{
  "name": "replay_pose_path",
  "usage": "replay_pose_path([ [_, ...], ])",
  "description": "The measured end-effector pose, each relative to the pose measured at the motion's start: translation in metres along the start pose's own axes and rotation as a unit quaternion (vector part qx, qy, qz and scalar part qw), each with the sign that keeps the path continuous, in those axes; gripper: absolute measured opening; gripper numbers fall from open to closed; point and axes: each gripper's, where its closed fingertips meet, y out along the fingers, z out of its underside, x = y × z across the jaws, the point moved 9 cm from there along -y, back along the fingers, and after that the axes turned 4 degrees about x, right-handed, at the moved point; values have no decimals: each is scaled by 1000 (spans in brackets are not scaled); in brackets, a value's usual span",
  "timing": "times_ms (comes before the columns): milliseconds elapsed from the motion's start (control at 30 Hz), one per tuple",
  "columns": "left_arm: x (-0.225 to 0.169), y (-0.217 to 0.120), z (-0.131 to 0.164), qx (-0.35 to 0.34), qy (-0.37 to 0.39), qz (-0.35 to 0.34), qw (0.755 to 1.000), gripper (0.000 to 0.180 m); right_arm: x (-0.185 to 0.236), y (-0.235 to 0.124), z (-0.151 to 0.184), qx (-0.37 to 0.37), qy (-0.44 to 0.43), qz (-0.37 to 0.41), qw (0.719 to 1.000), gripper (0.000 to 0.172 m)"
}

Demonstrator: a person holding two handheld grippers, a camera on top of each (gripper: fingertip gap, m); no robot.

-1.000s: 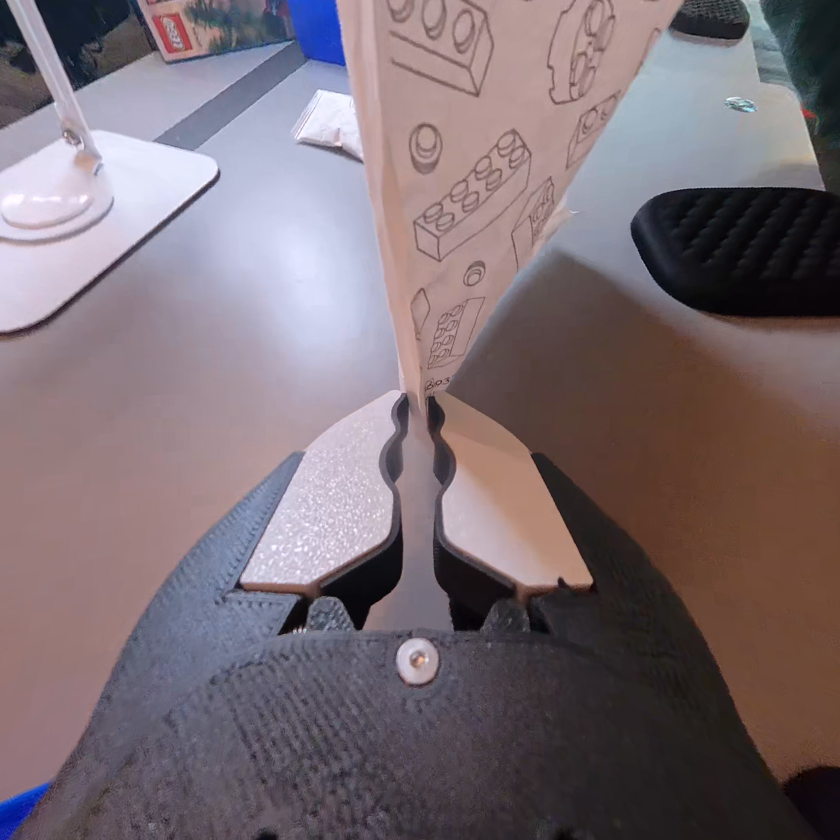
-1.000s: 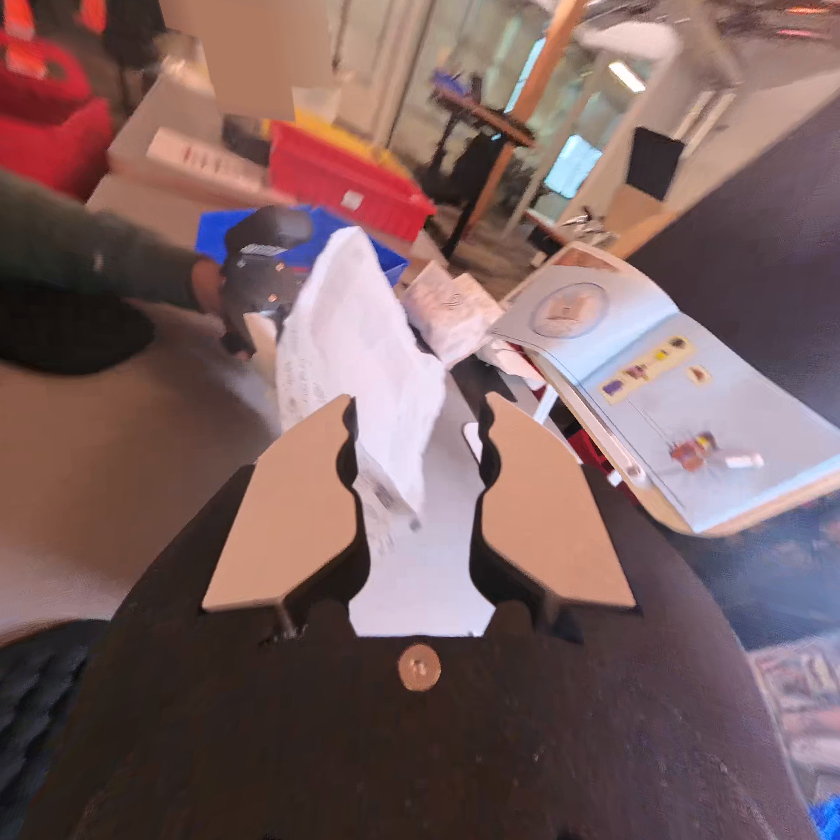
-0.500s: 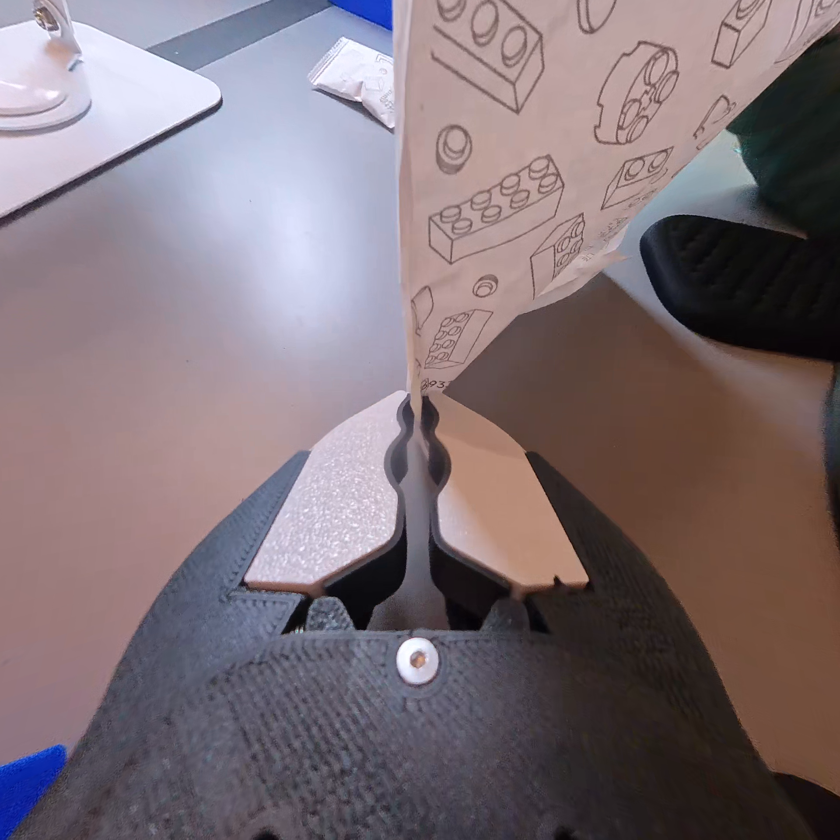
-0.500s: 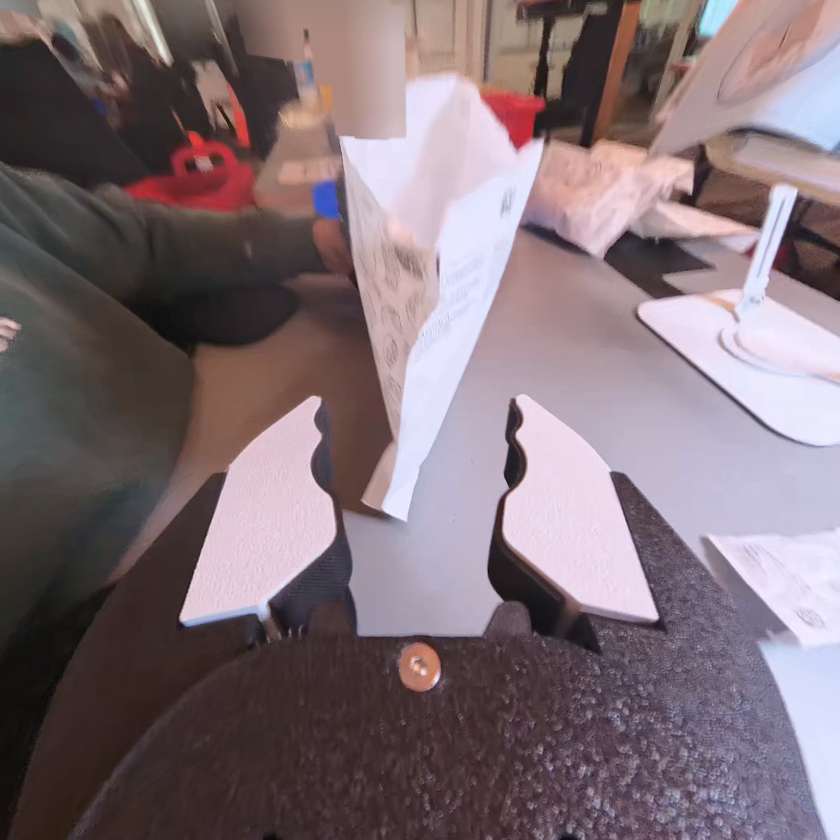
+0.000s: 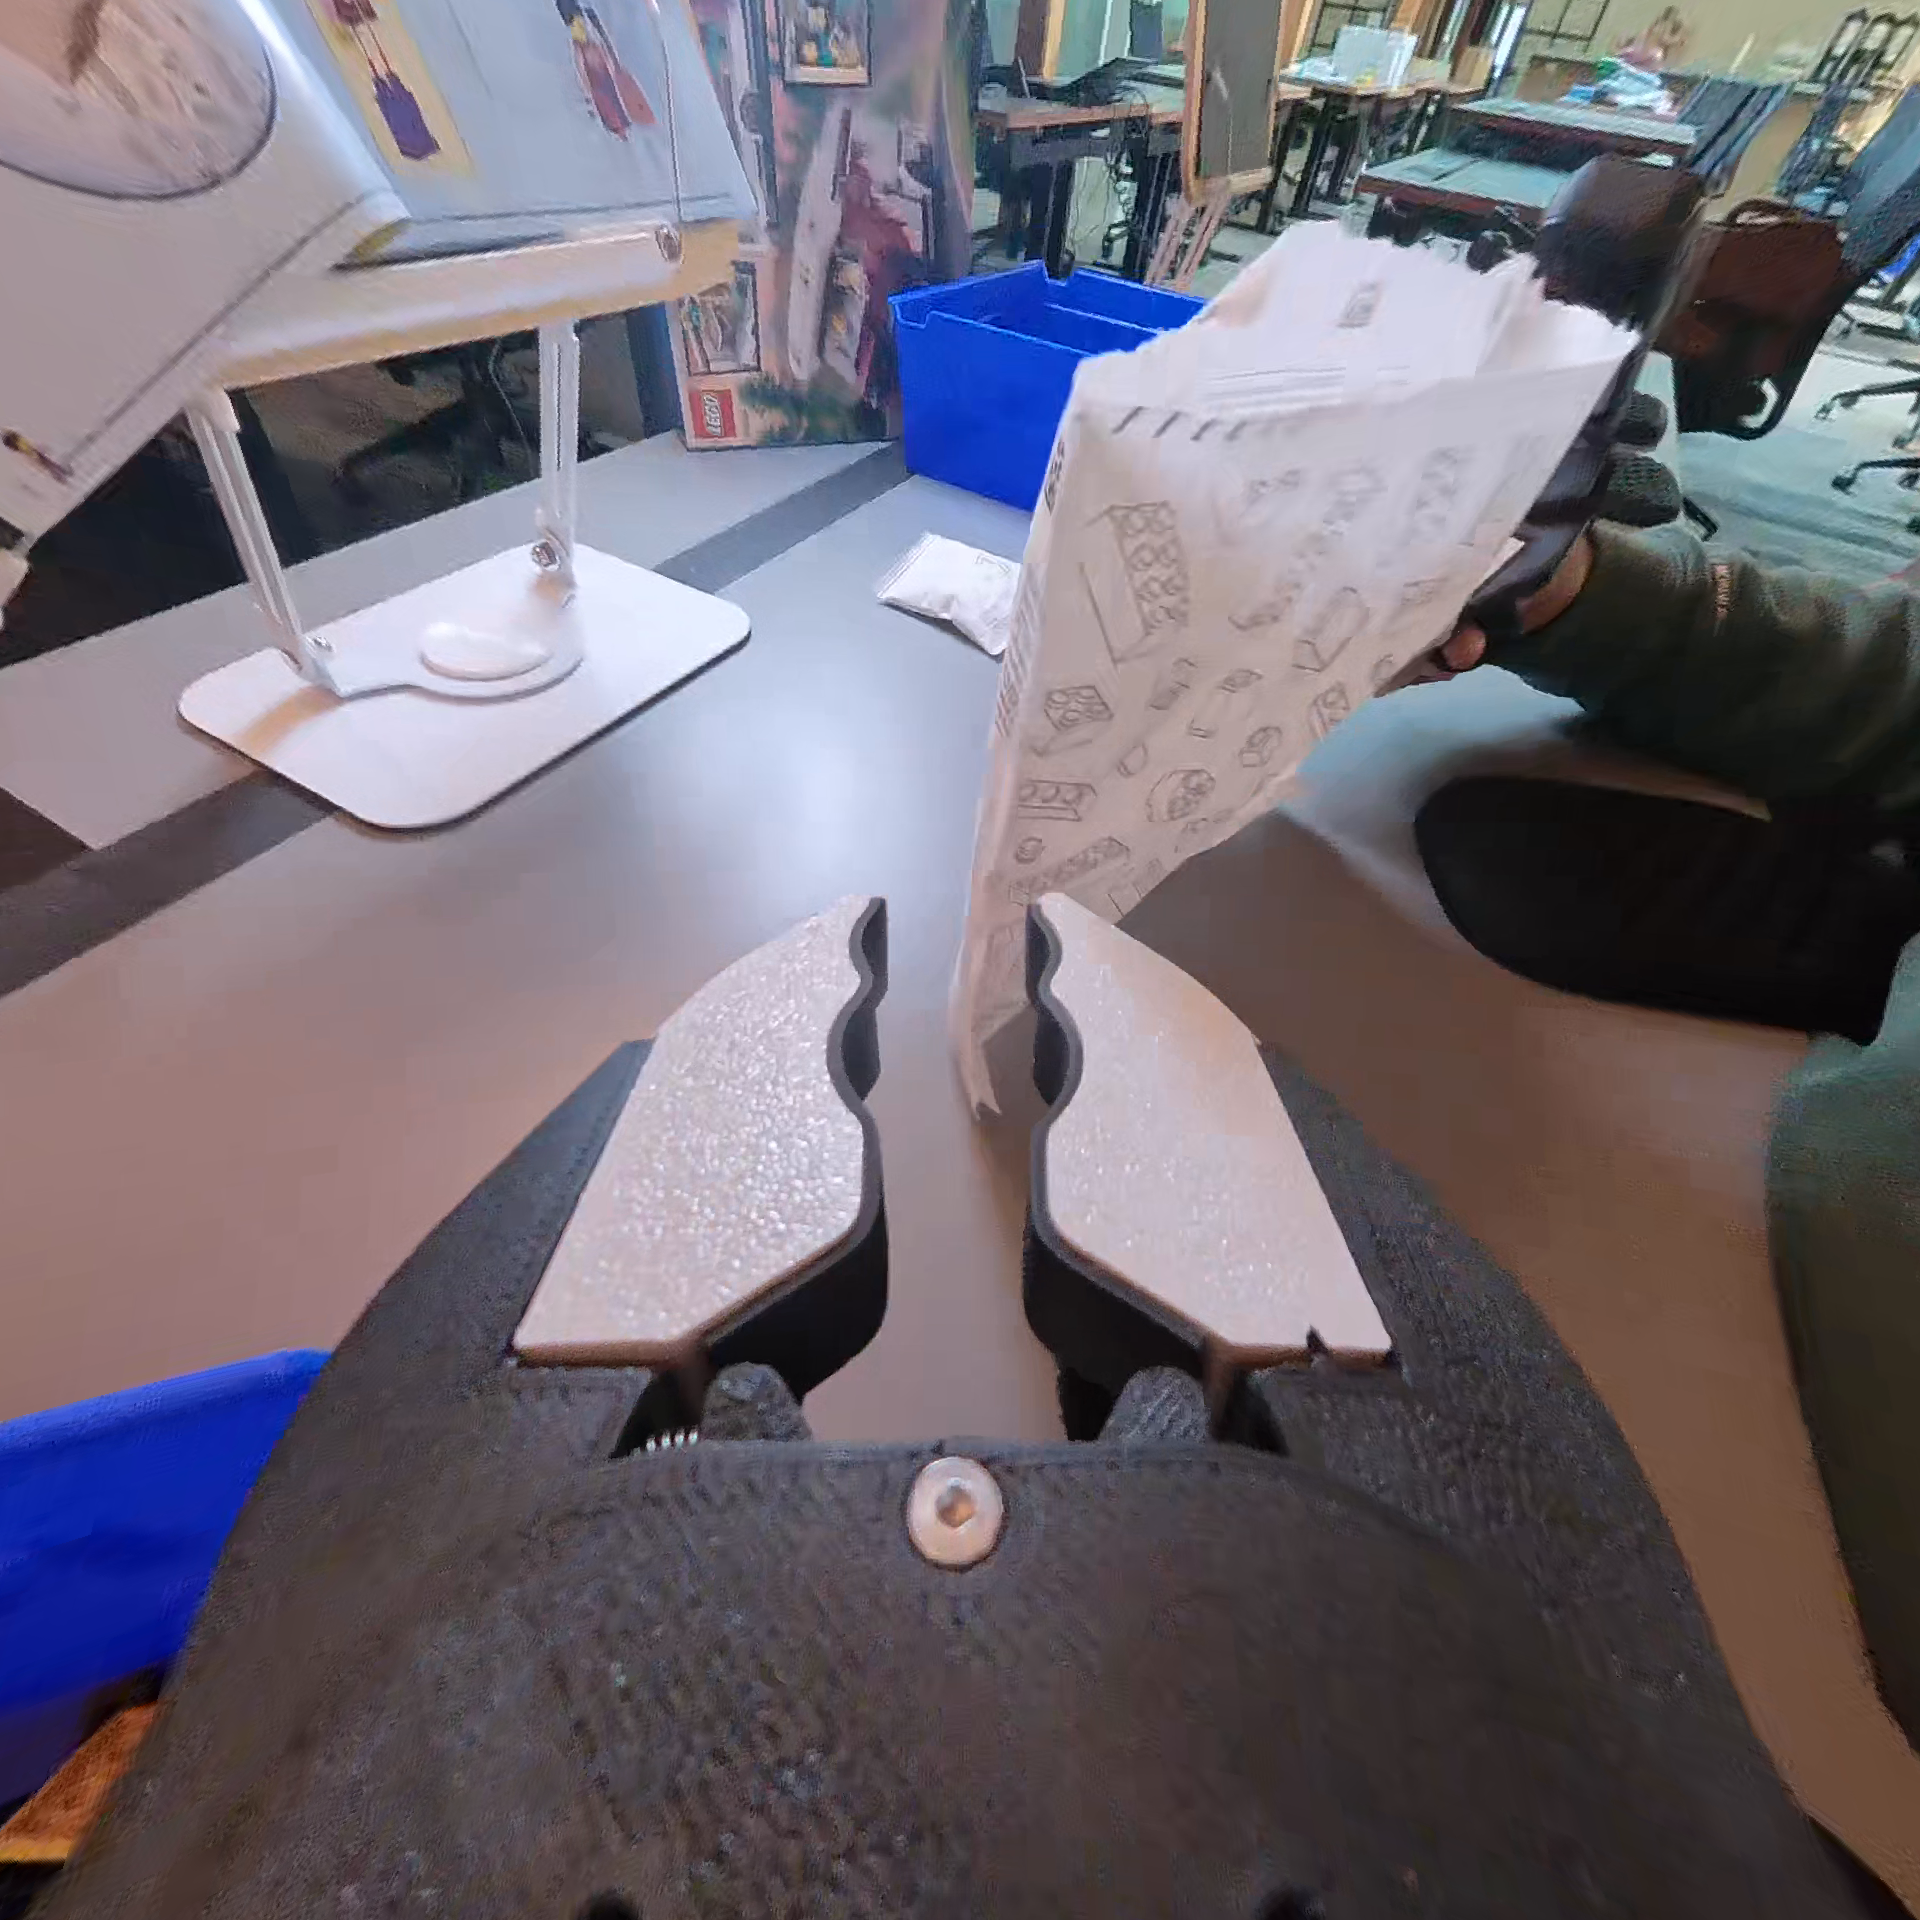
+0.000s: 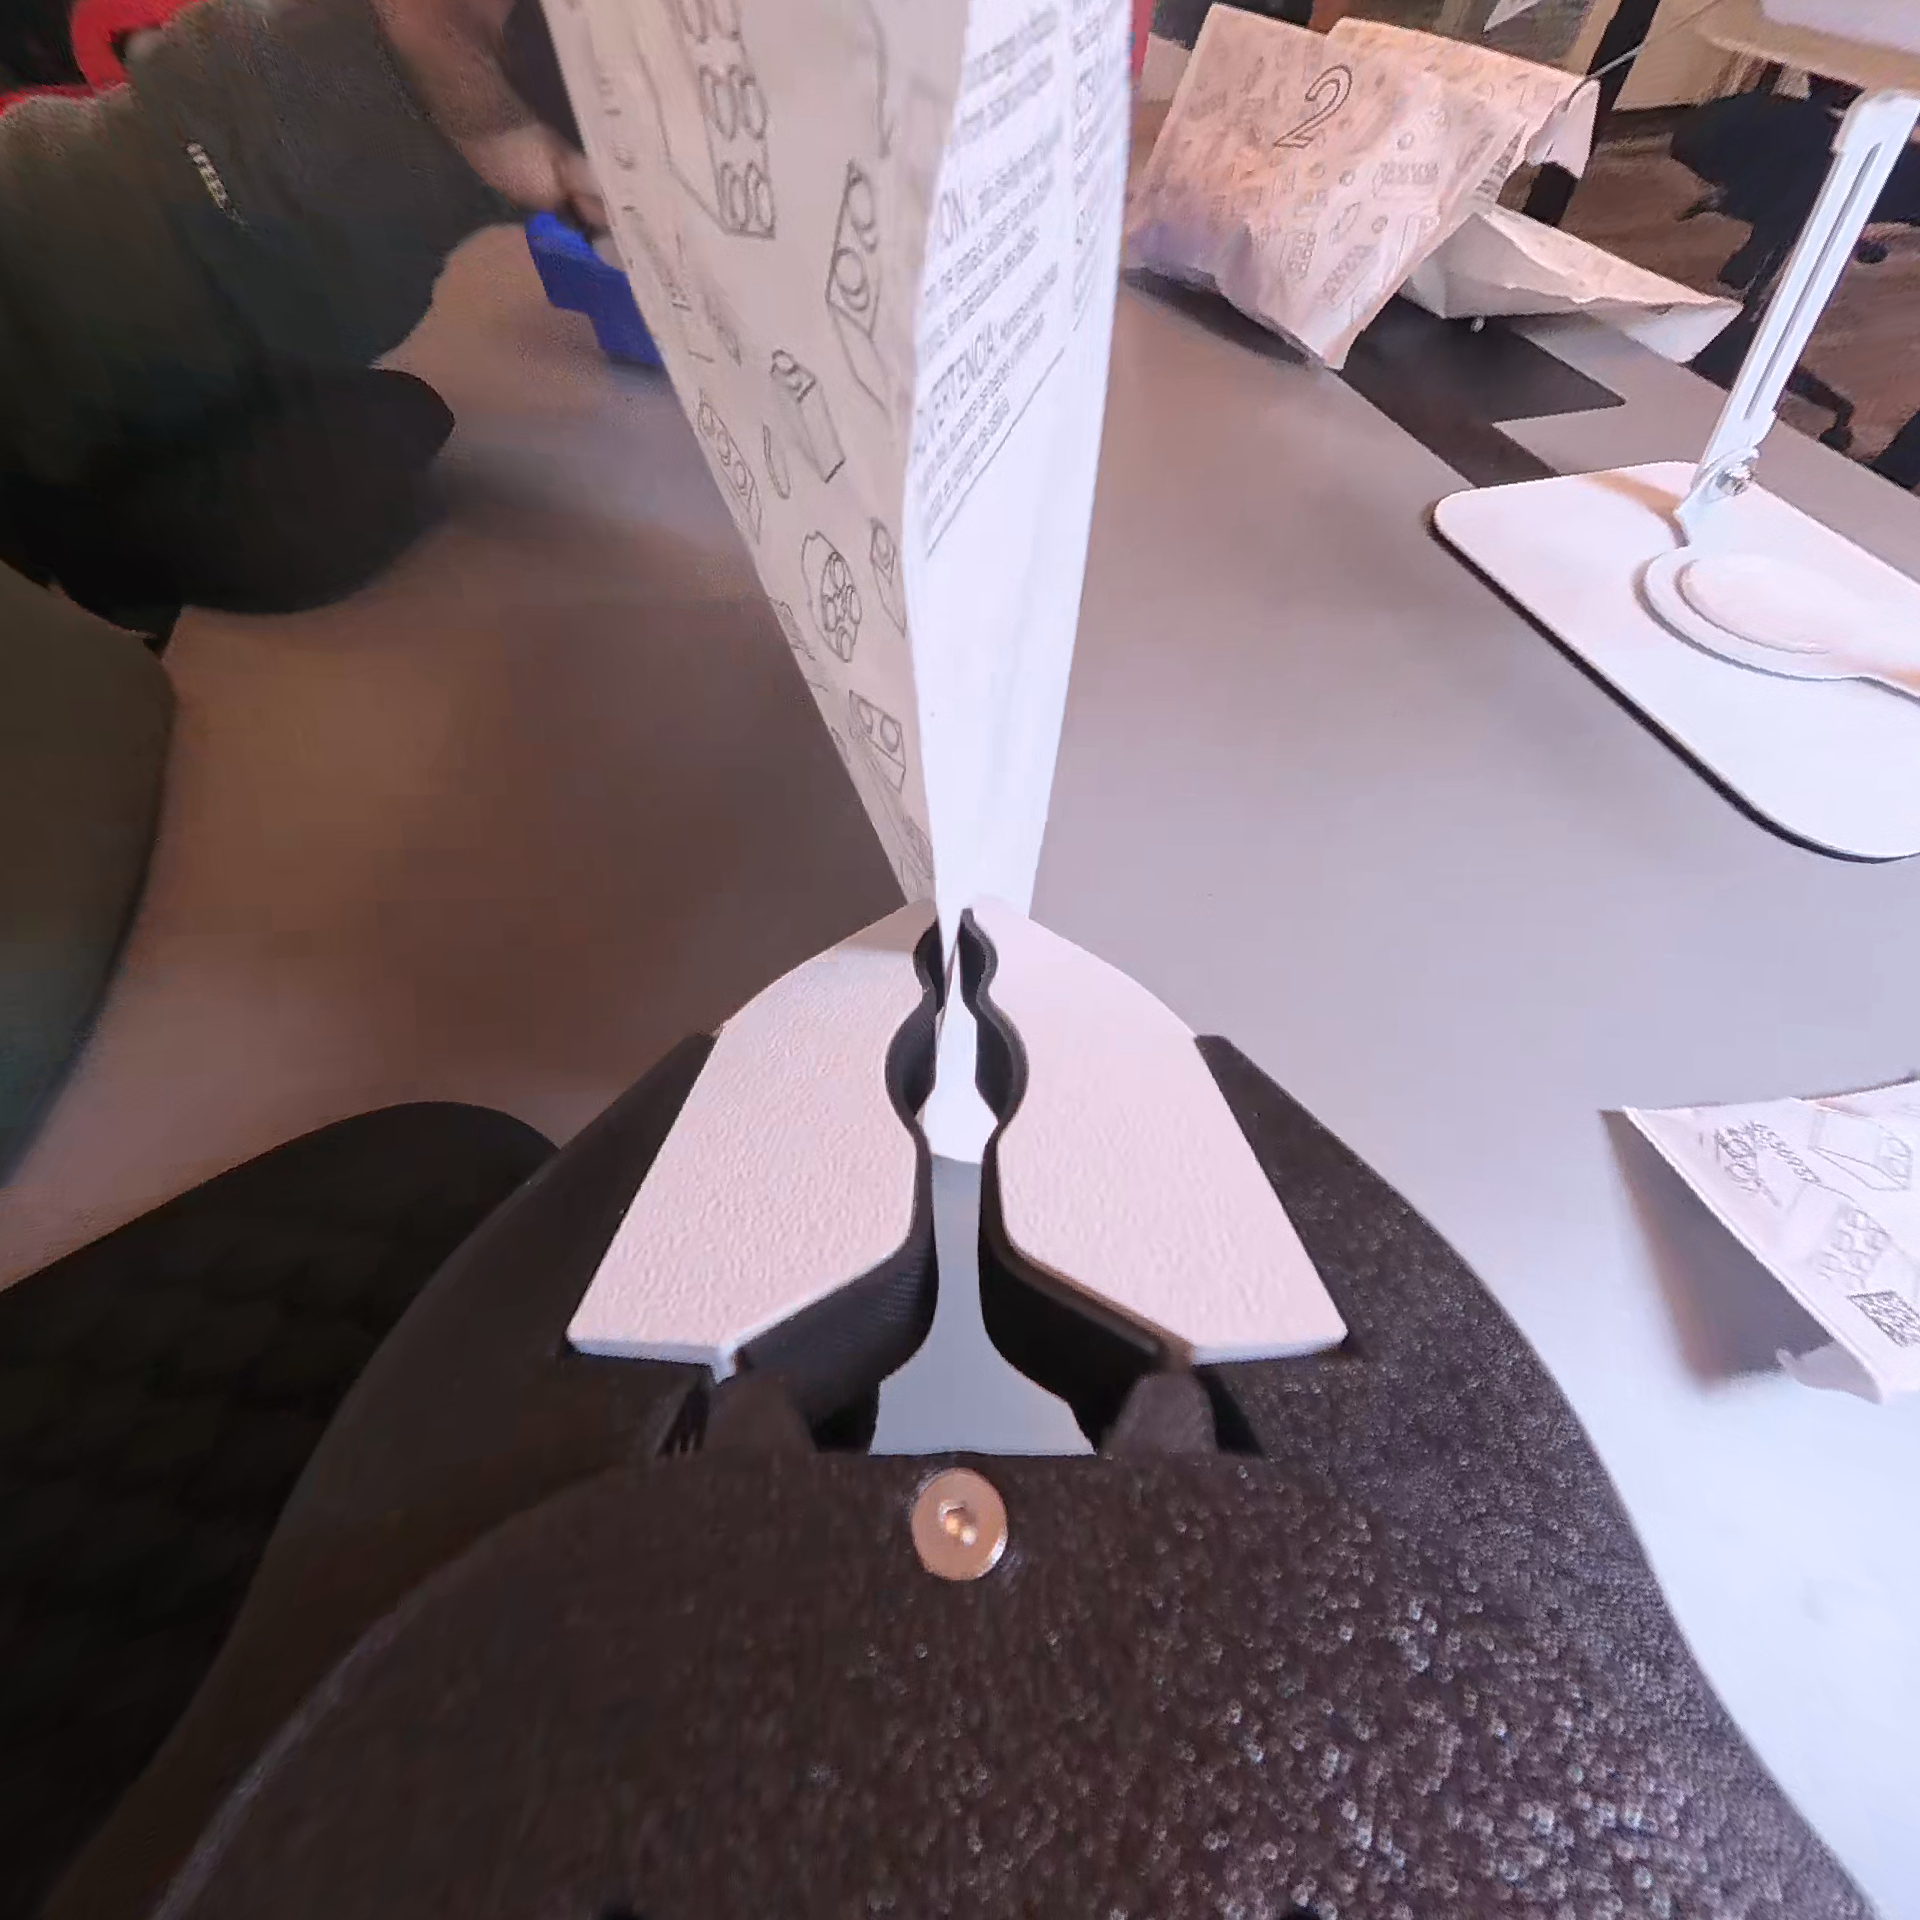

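paper bag pinched by right gripper; left gripper spread, bag corner loose between.

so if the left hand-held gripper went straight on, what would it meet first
Probably the white paper bag, whose lower corner already hangs between the open left hand-held gripper fingers, close by the right-hand one.

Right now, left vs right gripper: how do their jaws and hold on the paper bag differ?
Left gripper: jaws apart, the white brick-printed paper bag stands between them unclamped, a clear gap on one side.
Right gripper: jaws closed, pinching the bag's edge.
Both: black bodies, pale fingers, above the grey table.
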Motion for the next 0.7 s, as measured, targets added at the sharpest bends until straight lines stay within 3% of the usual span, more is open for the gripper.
replay_pose_path([
  [100,-2,0,5,39,23,16,999,30,1,1,0,-4,12,-20,1000,1],
  [267,-11,31,26,118,75,26,990,43,2,-2,-1,-23,33,-53,998,1],
  [367,-16,47,38,155,101,32,982,36,1,-3,1,-30,48,-66,996,0],
  [467,-15,41,30,160,117,15,980,38,-1,-5,3,-31,52,-62,996,0],
  [533,-8,21,12,138,112,-37,983,33,-4,-7,3,-31,64,-60,996,0],
  [600,10,-19,-13,107,80,-144,981,23,-7,-10,5,-28,71,-55,996,0],
  [700,54,-109,-41,62,-21,-319,946,21,-8,-17,7,-19,72,-43,996,0],
])
